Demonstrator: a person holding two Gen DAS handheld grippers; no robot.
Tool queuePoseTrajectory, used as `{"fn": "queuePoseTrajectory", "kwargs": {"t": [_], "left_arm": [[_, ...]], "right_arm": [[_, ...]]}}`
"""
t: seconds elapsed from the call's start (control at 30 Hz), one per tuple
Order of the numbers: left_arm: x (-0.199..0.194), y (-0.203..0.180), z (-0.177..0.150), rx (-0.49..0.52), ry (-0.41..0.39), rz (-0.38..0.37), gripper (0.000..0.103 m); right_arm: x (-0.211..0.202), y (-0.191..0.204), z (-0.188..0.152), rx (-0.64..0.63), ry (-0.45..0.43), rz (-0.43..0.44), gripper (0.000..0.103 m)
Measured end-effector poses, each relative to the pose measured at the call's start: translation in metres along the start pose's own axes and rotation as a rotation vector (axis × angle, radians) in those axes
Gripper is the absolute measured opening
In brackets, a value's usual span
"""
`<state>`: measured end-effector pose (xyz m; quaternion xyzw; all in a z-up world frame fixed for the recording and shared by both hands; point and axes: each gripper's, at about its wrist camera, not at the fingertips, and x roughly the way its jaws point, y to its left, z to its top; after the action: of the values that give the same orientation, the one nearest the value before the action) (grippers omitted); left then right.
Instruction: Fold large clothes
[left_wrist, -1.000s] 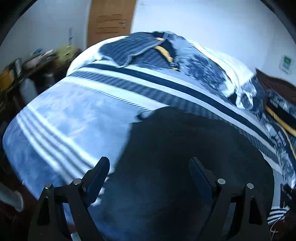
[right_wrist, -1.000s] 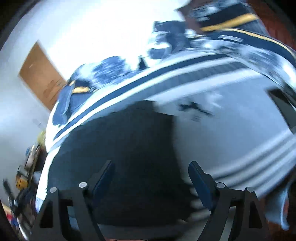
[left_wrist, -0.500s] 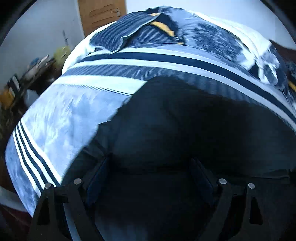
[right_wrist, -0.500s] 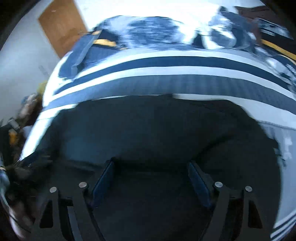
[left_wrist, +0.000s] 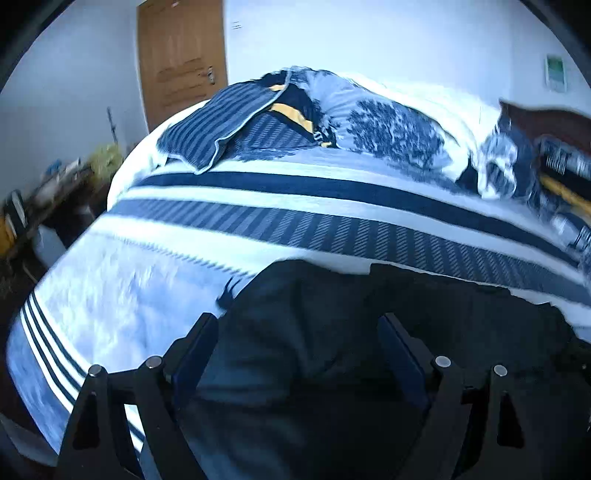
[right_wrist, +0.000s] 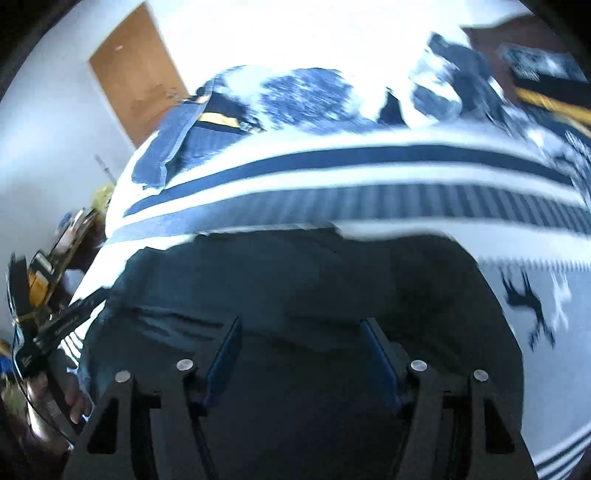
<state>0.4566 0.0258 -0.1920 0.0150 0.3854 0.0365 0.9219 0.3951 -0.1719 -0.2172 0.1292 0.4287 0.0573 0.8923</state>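
A large dark, nearly black garment of soft cloth (left_wrist: 362, 332) lies spread on the bed's blue-and-white striped bedspread (left_wrist: 295, 206), near the bed's close edge. Its long axis runs side to side across both wrist views, parallel to the bedspread's navy stripes; which end is which cannot be told. The left tongs (left_wrist: 295, 339) stand wide above the garment's left part, pads clear of the cloth. The right tongs (right_wrist: 301, 343) are closing over the dark fabric, which lies between the blue pads (right_wrist: 380, 354) without being pinched yet. Rumpled blue patterned pillows (left_wrist: 388, 125) lie beyond.
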Motion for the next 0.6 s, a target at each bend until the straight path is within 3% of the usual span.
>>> {"fn": "queuePoseTrajectory", "kwargs": {"t": [0.1,0.17,0.23,0.33,0.43,0.6], "left_arm": [[0.046,-0.008,0.008,0.057,0.106,0.09,0.088],[0.073,0.006,0.006,0.015,0.166,0.138,0.088],[0.093,0.038,-0.002,-0.115,0.202,0.1,0.09],[0.108,0.077,-0.017,-0.346,0.245,-0.047,0.092],[0.111,0.078,-0.025,-0.365,0.239,-0.055,0.096],[0.121,0.069,-0.022,-0.318,0.212,-0.021,0.1]], "right_arm": [[0.046,0.011,0.018,-0.033,0.096,-0.032,0.072],[0.071,-0.002,0.021,-0.026,0.146,-0.091,0.072],[0.078,-0.039,0.023,0.048,0.155,-0.121,0.072],[0.074,-0.092,0.022,0.183,0.129,-0.144,0.072],[0.078,-0.119,0.017,0.169,0.137,-0.236,0.072],[0.082,-0.129,0.002,0.167,0.1,-0.248,0.073]]}}
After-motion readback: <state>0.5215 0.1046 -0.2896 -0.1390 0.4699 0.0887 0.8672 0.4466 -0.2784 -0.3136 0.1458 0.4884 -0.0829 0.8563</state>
